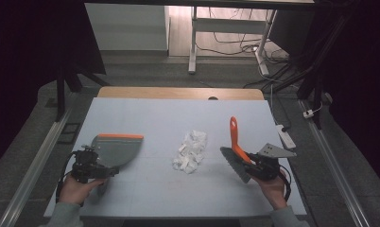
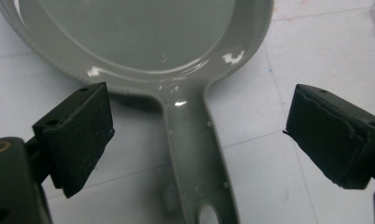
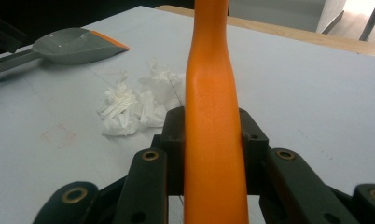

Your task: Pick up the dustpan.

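A grey dustpan point(image 1: 118, 148) with an orange lip lies flat on the left of the white table. My left gripper point(image 1: 107, 171) stands open over its handle point(image 2: 195, 154), one pad point(image 2: 83, 135) on each side and neither touching. On the right, my right gripper point(image 1: 247, 163) is shut on the orange handle of a brush point(image 1: 234, 135); its grey bristles point(image 1: 235, 166) hang near the table. The handle point(image 3: 211, 70) runs straight up between the jaws in the right gripper view. A heap of crumpled white paper point(image 1: 190, 151) point(image 3: 134, 102) lies between dustpan and brush.
The white table top point(image 1: 178, 198) ends at a wooden far edge point(image 1: 178, 92). On the floor to the right lies a white power strip point(image 1: 285, 137) with cables. A desk frame point(image 1: 194, 42) stands beyond the table.
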